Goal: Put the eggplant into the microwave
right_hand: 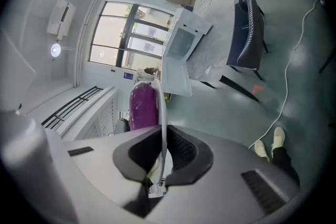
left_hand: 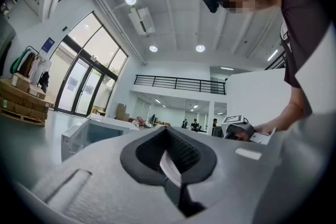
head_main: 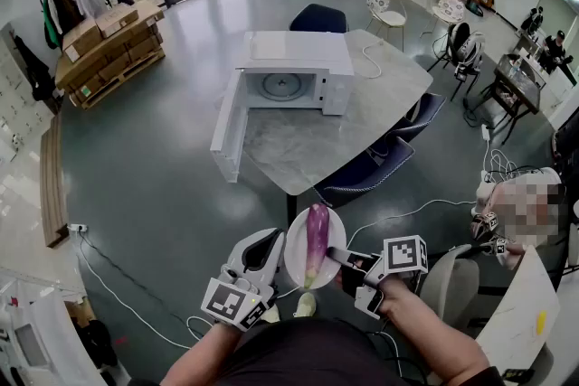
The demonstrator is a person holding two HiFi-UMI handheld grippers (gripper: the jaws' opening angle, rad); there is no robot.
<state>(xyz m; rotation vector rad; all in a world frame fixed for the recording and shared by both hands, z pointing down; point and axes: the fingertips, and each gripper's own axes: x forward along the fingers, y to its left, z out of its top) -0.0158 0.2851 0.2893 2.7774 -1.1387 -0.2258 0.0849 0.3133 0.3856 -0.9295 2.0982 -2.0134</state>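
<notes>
Purple eggplant [head_main: 317, 232] lies on a white plate [head_main: 298, 271], its thin rim clenched by nearly closed left tongs [head_main: 276, 240] and right tongs [head_main: 334, 255].

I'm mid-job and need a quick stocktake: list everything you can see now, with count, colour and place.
microwave: one, white, door swung open, on the table
table: one, grey marbled, mid-floor
chairs: three, dark blue, one behind the table, two at its right side
plate: one, white, held in the air short of the table
eggplant: one, purple, lying on the plate
cardboard boxes: several, brown, on pallets, far left
cable: one, white, on the floor right of the plate
right gripper: one, grey, jaws shut on the plate's right rim
left gripper: one, grey, jaws together, beside the plate's left rim
</notes>
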